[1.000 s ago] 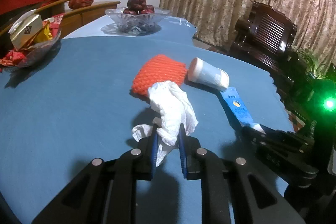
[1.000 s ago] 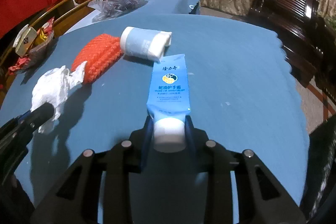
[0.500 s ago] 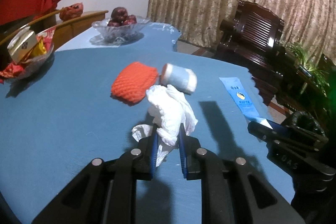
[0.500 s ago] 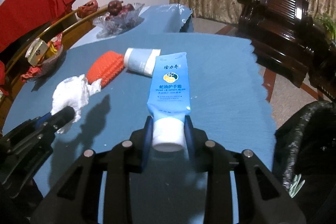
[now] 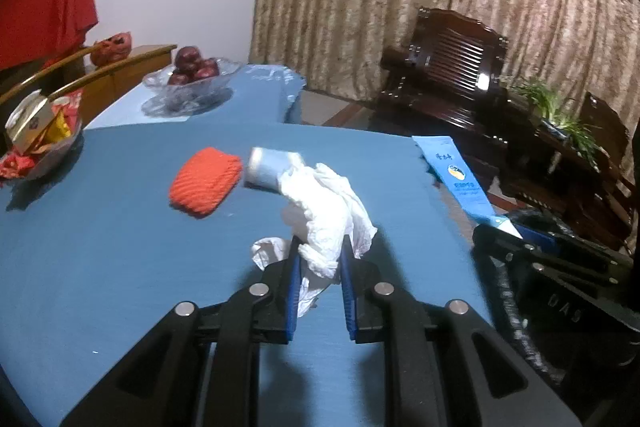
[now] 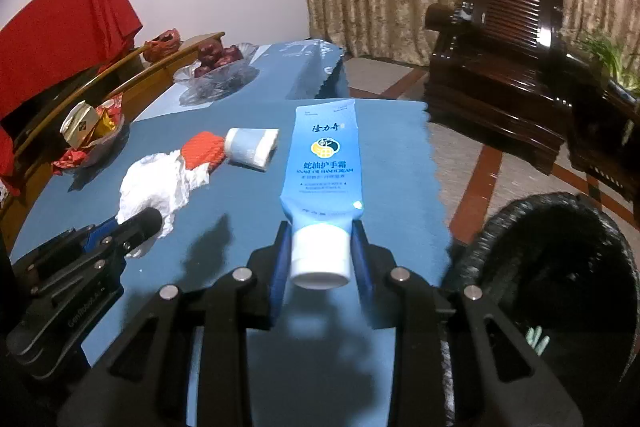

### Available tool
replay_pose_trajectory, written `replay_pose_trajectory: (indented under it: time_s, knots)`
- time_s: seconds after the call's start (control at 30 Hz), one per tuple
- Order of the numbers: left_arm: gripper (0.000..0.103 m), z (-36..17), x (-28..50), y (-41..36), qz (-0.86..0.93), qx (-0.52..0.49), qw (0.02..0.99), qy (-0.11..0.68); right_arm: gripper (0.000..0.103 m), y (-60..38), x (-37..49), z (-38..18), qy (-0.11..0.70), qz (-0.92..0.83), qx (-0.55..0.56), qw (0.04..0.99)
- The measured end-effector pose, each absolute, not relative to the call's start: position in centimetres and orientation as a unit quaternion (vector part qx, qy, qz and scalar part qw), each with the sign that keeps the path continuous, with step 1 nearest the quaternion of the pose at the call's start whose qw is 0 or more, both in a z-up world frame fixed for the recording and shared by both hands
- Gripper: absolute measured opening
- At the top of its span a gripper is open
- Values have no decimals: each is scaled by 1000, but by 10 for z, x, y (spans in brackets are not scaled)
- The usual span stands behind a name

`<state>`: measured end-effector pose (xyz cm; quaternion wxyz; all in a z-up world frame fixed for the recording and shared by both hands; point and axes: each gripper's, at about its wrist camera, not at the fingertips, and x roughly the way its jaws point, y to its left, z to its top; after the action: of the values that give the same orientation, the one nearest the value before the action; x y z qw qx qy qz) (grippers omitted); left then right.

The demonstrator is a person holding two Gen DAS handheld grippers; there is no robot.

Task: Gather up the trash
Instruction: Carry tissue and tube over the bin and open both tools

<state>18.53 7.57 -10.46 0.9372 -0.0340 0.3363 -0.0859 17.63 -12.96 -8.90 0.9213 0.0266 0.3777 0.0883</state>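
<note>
Left gripper (image 5: 320, 259): clamped on a crumpled white paper tissue (image 5: 324, 207), held up off the blue tablecloth (image 5: 100, 247).
Right gripper (image 6: 320, 251): fingers closed on the white cap of a light-blue hand cream tube (image 6: 322, 167), which sticks forward above the table edge.
Still on the cloth: an orange-red foam net sleeve (image 5: 206, 181) touching a tipped pale-blue paper cup (image 5: 266, 173).
Bin: a black-lined trash bin (image 6: 560, 267) stands on the floor just right of the tube.
Far end: a glass bowl of dark red fruit (image 5: 192, 79).
</note>
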Motion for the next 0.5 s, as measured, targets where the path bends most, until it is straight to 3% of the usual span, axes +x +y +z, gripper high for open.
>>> replay_pose_trajectory:
  time_s: [0.5]
  knots:
    - [18,-84,156,-11,-152,-15,935,321,29,-218,118,-63,361,28,34,932]
